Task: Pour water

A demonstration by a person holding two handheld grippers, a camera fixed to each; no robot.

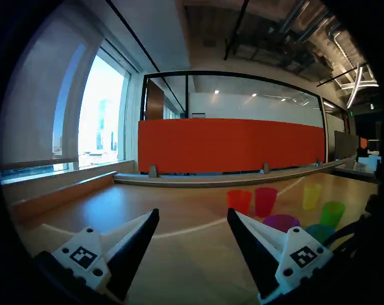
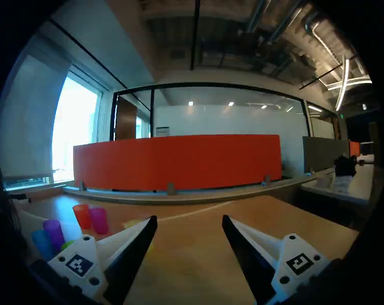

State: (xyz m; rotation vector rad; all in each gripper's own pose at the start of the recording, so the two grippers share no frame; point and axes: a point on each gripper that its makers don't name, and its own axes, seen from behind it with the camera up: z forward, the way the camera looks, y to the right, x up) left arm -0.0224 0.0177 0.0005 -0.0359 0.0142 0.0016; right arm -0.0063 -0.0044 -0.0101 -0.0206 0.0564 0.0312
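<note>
Your left gripper [image 1: 192, 213] and right gripper [image 2: 188, 219] both gape wide, holding nothing. The upright coloured cups [image 1: 281, 222] sit lower right in the left gripper view and lower left in the right gripper view; your left looks nearer.

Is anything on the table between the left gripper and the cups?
Nothing visible. Only bare table lies between the open left gripper and the cups, which cluster ahead and to its right. The purple cup sits just beyond one finger.
</note>
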